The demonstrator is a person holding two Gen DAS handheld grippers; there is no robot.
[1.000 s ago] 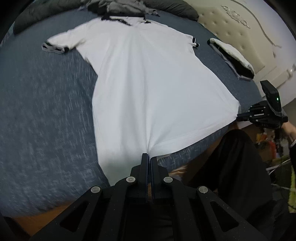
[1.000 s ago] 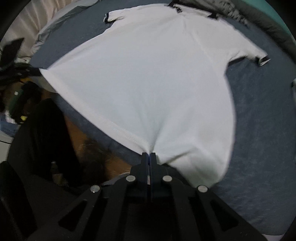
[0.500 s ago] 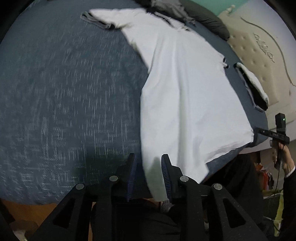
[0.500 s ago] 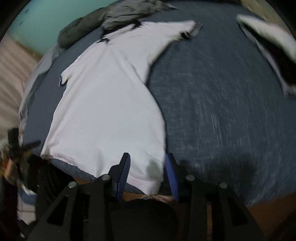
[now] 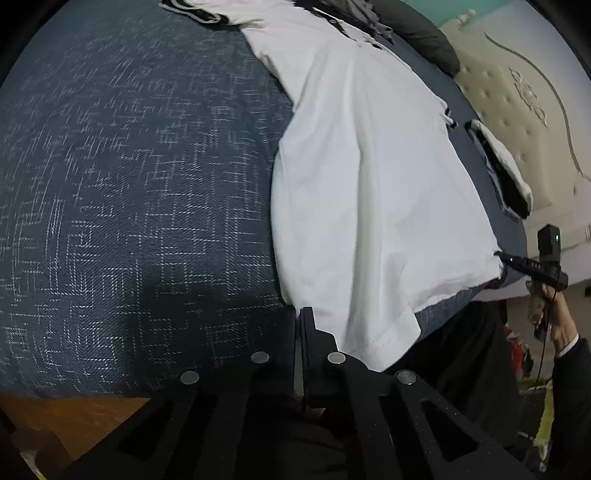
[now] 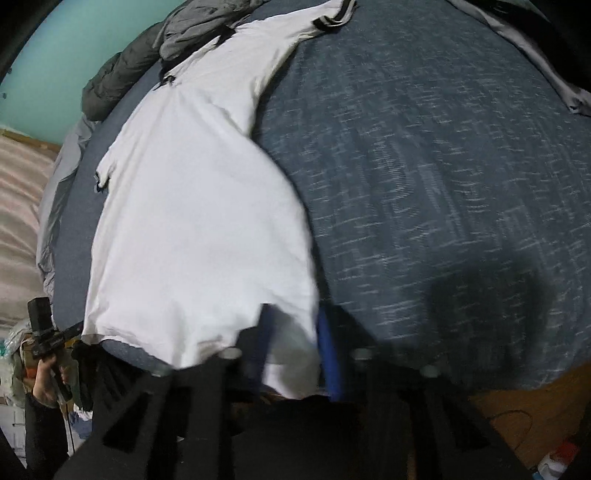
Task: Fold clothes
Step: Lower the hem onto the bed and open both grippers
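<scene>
A white short-sleeved shirt (image 5: 369, 184) with dark-trimmed sleeves lies spread flat on the blue bedcover (image 5: 129, 184), collar at the far end. My left gripper (image 5: 299, 312) is shut at the shirt's near left bottom corner, with the fabric's edge running into the jaw tips. In the right wrist view the shirt (image 6: 192, 221) has its other bottom corner between the blue pads of my right gripper (image 6: 295, 317). Those jaws are closing and still stand a little apart around the cloth. Each gripper shows small in the other's view: the right gripper (image 5: 511, 258), the left gripper (image 6: 75, 328).
A folded white and black garment (image 5: 502, 173) lies by the cream tufted headboard (image 5: 517, 92). Grey clothes (image 6: 199, 29) and a dark quilted item (image 6: 110, 85) are piled beyond the collar. A grey cloth (image 6: 535, 48) lies at the far right. Wooden floor (image 5: 74, 417) shows below the bed's edge.
Both grippers let go of the hem's middle, opened, rolled and shifted outward to the shirt's bottom corners. The left has shut again; the right's jaws are narrower than half a second ago.
</scene>
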